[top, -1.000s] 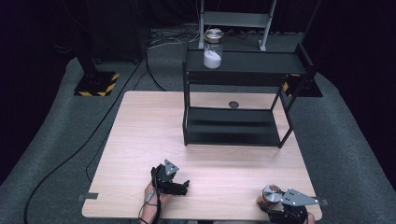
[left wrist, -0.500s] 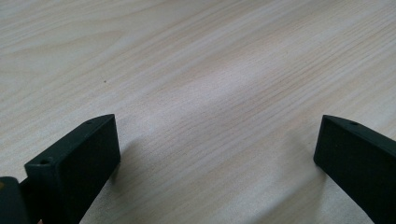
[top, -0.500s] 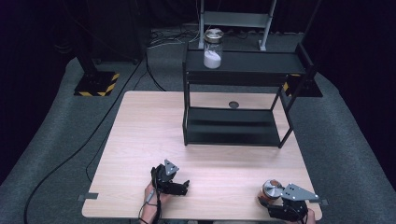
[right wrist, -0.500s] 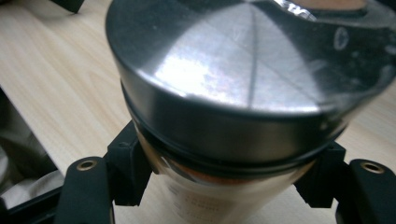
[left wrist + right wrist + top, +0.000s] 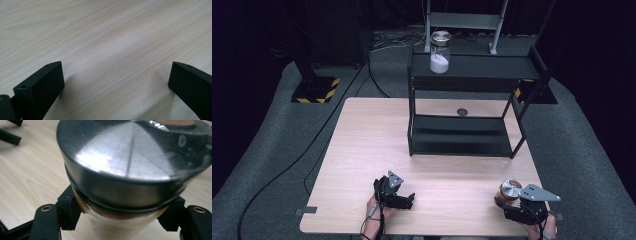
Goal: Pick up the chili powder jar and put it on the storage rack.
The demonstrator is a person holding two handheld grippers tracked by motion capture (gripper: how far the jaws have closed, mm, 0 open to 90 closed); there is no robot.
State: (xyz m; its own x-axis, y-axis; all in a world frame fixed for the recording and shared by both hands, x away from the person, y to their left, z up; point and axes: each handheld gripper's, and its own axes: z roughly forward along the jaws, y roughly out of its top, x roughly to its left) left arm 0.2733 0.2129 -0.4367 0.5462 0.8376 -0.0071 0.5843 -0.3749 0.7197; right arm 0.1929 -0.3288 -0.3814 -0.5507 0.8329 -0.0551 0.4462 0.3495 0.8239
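Note:
A jar with a shiny metal lid (image 5: pixel 125 157) and an orange-brown band under the lid sits between the jaws of my right gripper (image 5: pixel 122 222), which is shut on its body. In the high view this jar (image 5: pixel 510 188) is near the table's front right corner, with the right gripper (image 5: pixel 508 201) and its grey plate just behind it. My left gripper (image 5: pixel 407 200) rests at the front middle of the table. In the left gripper view the left gripper (image 5: pixel 116 82) is open wide over bare wood.
A black two-tier shelf (image 5: pixel 472 67) stands at the back of the light wooden table (image 5: pixel 362 150). On its top tier is a glass jar of white powder (image 5: pixel 440 52). A small round hole (image 5: pixel 462 112) marks the table behind the lower tier.
My right gripper has moved a little away from the table's front edge with the metal-lidded jar in it. The left gripper has stayed in place.

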